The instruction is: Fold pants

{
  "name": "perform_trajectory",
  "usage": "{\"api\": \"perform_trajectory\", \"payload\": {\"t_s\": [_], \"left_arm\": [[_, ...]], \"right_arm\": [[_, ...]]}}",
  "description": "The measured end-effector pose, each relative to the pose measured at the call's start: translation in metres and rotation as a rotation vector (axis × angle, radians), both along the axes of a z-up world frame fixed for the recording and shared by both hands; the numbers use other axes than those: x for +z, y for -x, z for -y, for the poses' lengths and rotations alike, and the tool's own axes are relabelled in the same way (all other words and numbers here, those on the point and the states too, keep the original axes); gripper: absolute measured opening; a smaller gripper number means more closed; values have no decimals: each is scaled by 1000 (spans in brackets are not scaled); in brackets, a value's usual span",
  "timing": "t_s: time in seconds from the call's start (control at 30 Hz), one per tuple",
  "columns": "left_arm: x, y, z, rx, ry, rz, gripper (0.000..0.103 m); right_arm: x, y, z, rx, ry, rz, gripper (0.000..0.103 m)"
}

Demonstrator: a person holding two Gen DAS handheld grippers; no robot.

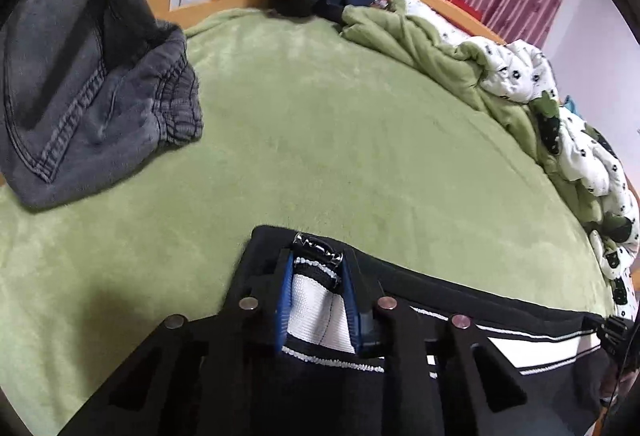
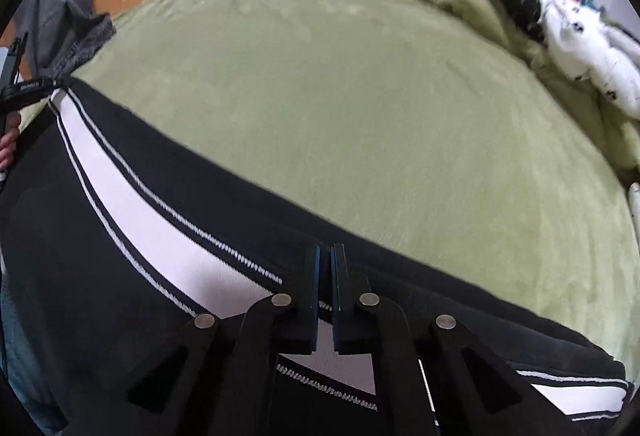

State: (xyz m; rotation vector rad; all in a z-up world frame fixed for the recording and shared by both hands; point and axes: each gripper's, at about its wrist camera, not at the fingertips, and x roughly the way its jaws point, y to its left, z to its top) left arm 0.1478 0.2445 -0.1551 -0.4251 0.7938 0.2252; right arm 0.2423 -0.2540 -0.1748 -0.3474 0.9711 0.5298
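Left gripper [image 1: 316, 288] clamped on zippered cuff of black track pants [image 1: 520, 320] | right gripper [image 2: 326, 300] pinched shut on their white side stripe [image 2: 132, 204] | pants along near edge of green bed [image 2: 360, 108] | step: both ends grabbed | next, I'd guess: lift together, fold evenly.

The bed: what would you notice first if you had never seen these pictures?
Black pants with a wide white stripe lie along the near edge of the green blanket, and both grippers pinch them: the left gripper at the zipper end, the right gripper farther along the stripe. Grey jeans sit at the far left, and a rumpled white and green quilt is heaped along the right.
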Motion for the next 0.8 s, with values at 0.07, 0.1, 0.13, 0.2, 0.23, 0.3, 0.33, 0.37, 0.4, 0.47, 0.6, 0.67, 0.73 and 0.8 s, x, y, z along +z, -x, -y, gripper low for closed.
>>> {"api": "perform_trajectory", "payload": {"t_s": [0.07,0.1,0.13,0.2,0.23,0.3,0.33,0.37,0.4,0.47,0.6,0.67,0.73,0.8], "left_arm": [[9,9,-3,-3,11,54,20],[13,14,-5,3,22,78,20],[15,16,-8,12,36,98,20],[15,17,-14,30,58,116,20],[11,14,-18,38,76,106,20],[3,10,-21,54,103,96,20],[-3,7,-22,62,98,84,20],[-6,6,-22,64,87,74,20],[-9,4,-21,64,82,65,20],[-11,4,-21,60,79,60,20],[-7,4,-22,45,79,58,20],[-4,4,-21,39,67,64,20],[-3,6,-20,36,63,79,20],[-2,8,-22,33,69,89,20]], "right_arm": [[7,2,4,-17,-30,35,4],[11,4,6,-25,-46,45,4],[15,4,8,-34,-62,56,4],[23,5,13,-57,-115,73,3],[25,4,15,-69,-132,79,1],[26,-3,17,-101,-148,95,0],[24,-8,16,-114,-164,83,0],[20,-14,14,-121,-176,62,0],[14,-18,9,-123,-156,56,0],[3,-21,0,-110,-120,33,0],[2,-16,4,-71,-175,-35,8],[5,-14,10,-57,-195,-48,26],[6,-13,13,-50,-184,-46,40],[3,-15,15,-33,-149,-57,41]]}}
